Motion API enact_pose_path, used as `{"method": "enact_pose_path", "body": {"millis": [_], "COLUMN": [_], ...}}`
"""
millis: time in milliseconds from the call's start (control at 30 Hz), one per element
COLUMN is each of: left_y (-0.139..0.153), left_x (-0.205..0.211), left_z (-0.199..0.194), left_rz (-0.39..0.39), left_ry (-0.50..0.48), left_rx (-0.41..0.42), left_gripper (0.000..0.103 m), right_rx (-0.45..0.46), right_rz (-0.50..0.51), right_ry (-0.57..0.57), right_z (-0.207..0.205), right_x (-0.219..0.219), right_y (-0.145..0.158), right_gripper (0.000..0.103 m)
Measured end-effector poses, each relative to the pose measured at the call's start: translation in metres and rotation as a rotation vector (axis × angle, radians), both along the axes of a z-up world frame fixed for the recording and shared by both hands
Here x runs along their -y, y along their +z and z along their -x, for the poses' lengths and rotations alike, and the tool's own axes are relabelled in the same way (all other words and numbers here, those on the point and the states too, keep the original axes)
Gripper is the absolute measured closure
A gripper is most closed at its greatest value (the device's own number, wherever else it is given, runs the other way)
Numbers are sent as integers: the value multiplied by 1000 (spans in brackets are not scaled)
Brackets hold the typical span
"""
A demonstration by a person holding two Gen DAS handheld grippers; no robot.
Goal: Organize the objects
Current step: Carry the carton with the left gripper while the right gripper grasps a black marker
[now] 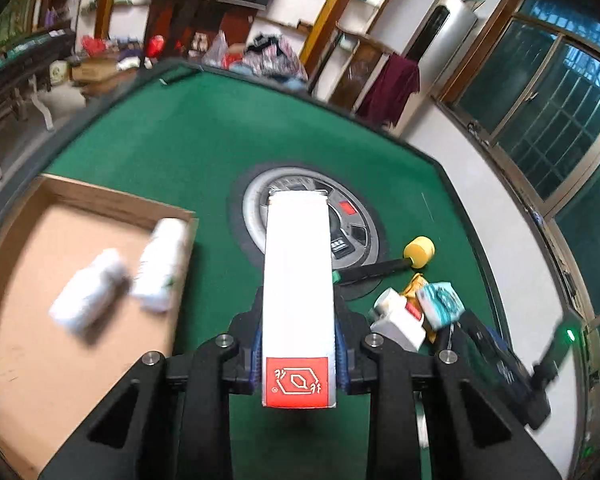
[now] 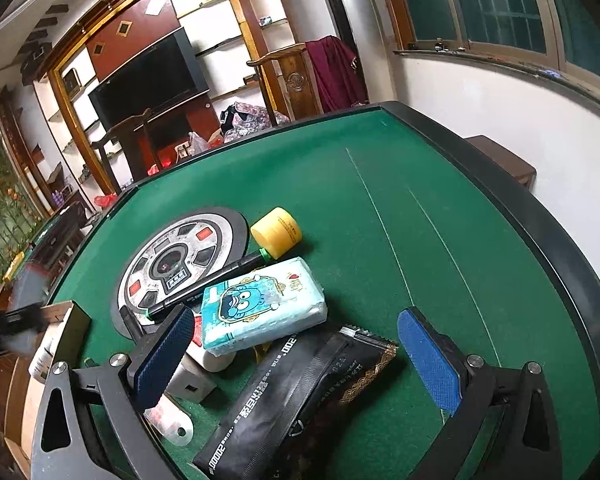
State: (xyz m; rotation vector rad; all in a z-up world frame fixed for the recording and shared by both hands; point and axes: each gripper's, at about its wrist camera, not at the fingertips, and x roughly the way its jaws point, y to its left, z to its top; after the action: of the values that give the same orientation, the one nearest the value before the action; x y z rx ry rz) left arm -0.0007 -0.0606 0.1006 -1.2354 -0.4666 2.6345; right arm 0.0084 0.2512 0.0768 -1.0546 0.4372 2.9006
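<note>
Left of the left gripper (image 1: 298, 344), two white bottles (image 1: 116, 284) smear into blur; the cardboard tray (image 1: 40, 340) runs off-frame.

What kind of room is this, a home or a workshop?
Most likely a home living room. The work happens on a green felt game table, probably a mahjong table, with a television set in wooden wall shelves behind it and clothes draped over a chair.

White box (image 1: 298, 280) with red end, green table (image 1: 172, 160), yellow cap (image 2: 276, 232)
</note>
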Motion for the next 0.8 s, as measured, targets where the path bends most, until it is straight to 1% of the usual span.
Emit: {"method": "enact_pose_path", "body": {"millis": [100, 167, 233, 267, 300, 333, 367, 400, 433, 467, 533, 600, 633, 667, 700, 767, 800], "left_y": [11, 14, 13, 12, 11, 10, 8, 6, 5, 4, 1, -1, -3, -4, -5, -9, -11], "left_x": [18, 31, 40, 45, 49, 54, 58, 63, 68, 73, 85, 99, 104, 111, 116, 126, 129], "left_z": [-40, -58, -72, -75, -78, -83, -82, -85, -88, -92, -100, -107, -109, -111, -112, -114, -114], "left_rz": [44, 54, 67, 73, 76, 73, 64, 47, 36, 25, 10, 8, 7, 4, 2, -8, -15], "left_ry": [38, 56, 72, 72, 72, 76, 79, 82, 85, 90, 99, 120, 127, 133, 138, 145, 146], "left_rx": [-69, -97, -114, -118, -121, -126, -127, -128, -127, -125, -120, -120, -120, -119, -118, -119, -119], "left_gripper": [77, 77, 77, 77, 77, 77, 77, 77, 77, 77, 77, 77, 77, 77, 77, 77, 77], "right_rx": [4, -9, -37, -45, -55, -56, -46, -18, 27, 58, 103, 135, 163, 190, 213, 257, 275], "right_rz": [-19, -35, -53, -39, -9, 14, 15, 7, -12, -45, -180, -272, -305, -320, -329, -374, -385], "right_ry": [5, 13, 15, 36, 88, 174, 259, 373, 496, 559, 652, 691, 707, 722, 733, 729, 729], "right_z": [1, -1, -7, -11, -15, -18, -19, -17, -12, -10, -3, 5, 13, 19, 26, 38, 42], "right_x": [4, 8, 14, 18, 26, 41, 57, 78, 104, 123, 167, 195, 208, 218, 223, 233, 236], "right_y": [-1, 1, 9, 15, 24, 33, 38, 41, 42, 39, 29, 18, 10, 2, -4, -21, -26], "right_gripper": [0, 0, 0, 0, 0, 0, 0, 0, 0, 0, 1, 10, 21, 29, 32, 44, 46]}}
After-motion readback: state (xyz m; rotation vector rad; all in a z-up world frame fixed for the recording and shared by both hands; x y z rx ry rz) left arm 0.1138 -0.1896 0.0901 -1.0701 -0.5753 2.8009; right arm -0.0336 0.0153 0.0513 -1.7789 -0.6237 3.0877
